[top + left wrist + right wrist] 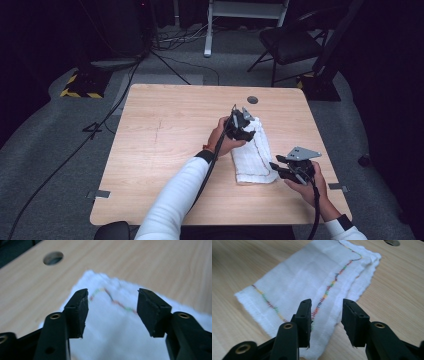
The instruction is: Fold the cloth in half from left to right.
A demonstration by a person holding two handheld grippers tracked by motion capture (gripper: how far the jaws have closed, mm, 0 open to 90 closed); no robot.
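A white folded cloth [252,152] with coloured stitching lies on the right half of the wooden table [165,145]. My left gripper [245,122] hovers over the cloth's far end, jaws apart, with nothing pinched; the left gripper view has the cloth [117,322] lying below and beyond the gap [112,311]. My right gripper [277,167] sits at the cloth's near right corner, jaws apart over the folded edge [322,290]. The right gripper [325,322] has no cloth pressed between its pads.
A round cable hole [252,99] is in the table behind the cloth. The table's right edge [325,150] runs close to my right hand. A black chair [290,45] and a white frame stand beyond the table on the grey floor.
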